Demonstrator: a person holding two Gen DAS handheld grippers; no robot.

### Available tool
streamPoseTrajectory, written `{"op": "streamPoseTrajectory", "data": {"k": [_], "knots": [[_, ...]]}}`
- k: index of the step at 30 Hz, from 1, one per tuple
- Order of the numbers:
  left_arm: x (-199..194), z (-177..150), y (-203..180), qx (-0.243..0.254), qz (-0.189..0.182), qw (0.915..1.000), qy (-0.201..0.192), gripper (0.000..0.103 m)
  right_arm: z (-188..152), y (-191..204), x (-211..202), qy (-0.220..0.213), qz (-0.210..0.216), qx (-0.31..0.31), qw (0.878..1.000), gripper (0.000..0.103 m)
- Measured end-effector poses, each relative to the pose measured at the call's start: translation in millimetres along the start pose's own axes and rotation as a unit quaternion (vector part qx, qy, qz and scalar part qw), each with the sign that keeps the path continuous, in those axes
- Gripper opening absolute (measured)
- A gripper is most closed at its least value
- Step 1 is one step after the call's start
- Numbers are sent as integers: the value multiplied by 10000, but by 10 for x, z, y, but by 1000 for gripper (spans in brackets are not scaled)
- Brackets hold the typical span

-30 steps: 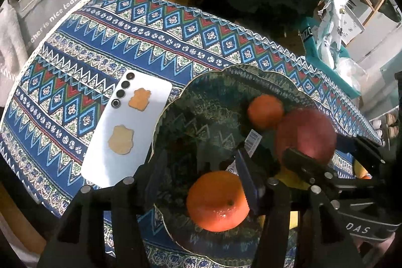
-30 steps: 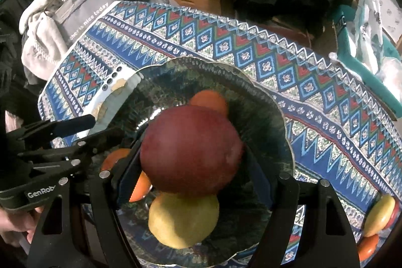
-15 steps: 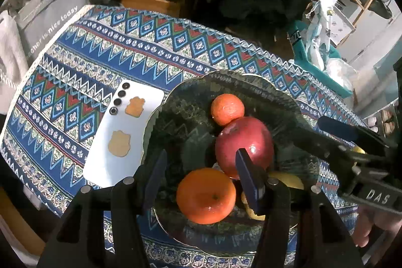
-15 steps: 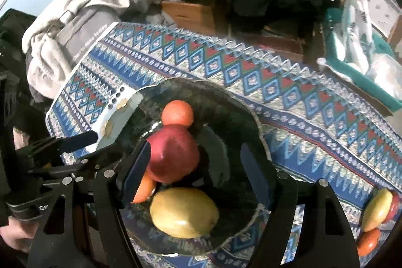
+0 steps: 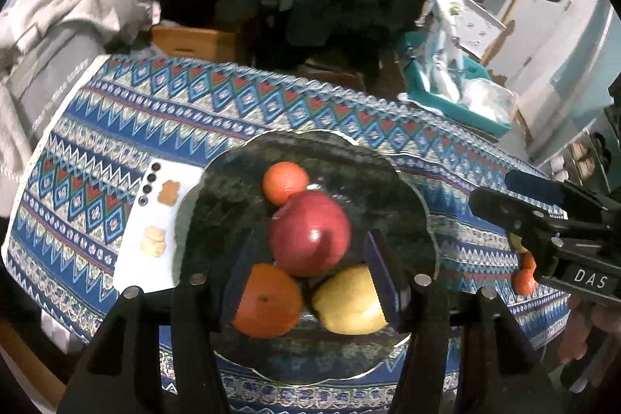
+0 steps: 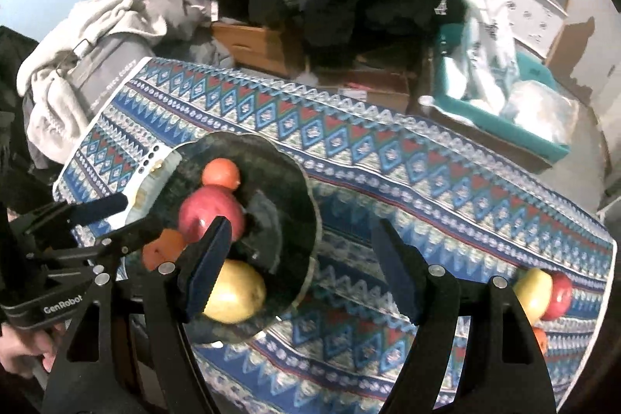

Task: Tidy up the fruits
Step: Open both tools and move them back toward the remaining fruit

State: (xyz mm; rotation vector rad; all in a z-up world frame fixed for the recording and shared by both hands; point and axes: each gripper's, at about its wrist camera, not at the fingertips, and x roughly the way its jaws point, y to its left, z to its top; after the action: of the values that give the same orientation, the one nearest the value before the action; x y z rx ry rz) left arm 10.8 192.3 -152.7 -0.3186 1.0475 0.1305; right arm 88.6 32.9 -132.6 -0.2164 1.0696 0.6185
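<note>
1. The dark plate (image 5: 217, 204) sits on the patterned worktop (image 5: 349, 119), its left rim over a white phone (image 5: 149, 239).
2. On the plate lie a red apple (image 5: 310, 233), a small orange (image 5: 285, 181) behind it, a larger orange (image 5: 268, 299) and a yellow pear (image 5: 349, 301) in front.
3. The left gripper (image 5: 310, 282) hovers over the plate, fingers spread, holding nothing.
4. The right gripper (image 6: 300, 270) hangs right of the plate, fingers apart and empty.
5. More fruit (image 6: 543, 293) lies near the worktop's right edge, well apart from the plate.

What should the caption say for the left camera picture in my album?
Open left gripper above a plate holding two oranges, an apple and a pear.
</note>
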Motion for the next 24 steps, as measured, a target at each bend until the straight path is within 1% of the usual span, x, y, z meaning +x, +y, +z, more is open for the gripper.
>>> {"op": "streamPoseTrajectory", "data": {"k": [8,12,15,18,24], "knots": [[-132,-26,-344,405,-156,9990,-88,62,-168,-240,-312,-101,-264,39,9996,76],[-197,-41,-495,596,-161,9980,-134,62,-293,-393,-470,-204,-376,109,9990,76],[-245,-38,-625,723,-211,9970,-167,63,-367,-497,-558,-230,-405,185,9987,76],[-287,-53,-749,859,-246,9958,-209,66,-450,-618,-667,-268,-526,236,9980,76],[-355,-100,-1023,1139,-286,9927,-274,66,-604,-809,-863,-338,-682,324,9966,77]]}}
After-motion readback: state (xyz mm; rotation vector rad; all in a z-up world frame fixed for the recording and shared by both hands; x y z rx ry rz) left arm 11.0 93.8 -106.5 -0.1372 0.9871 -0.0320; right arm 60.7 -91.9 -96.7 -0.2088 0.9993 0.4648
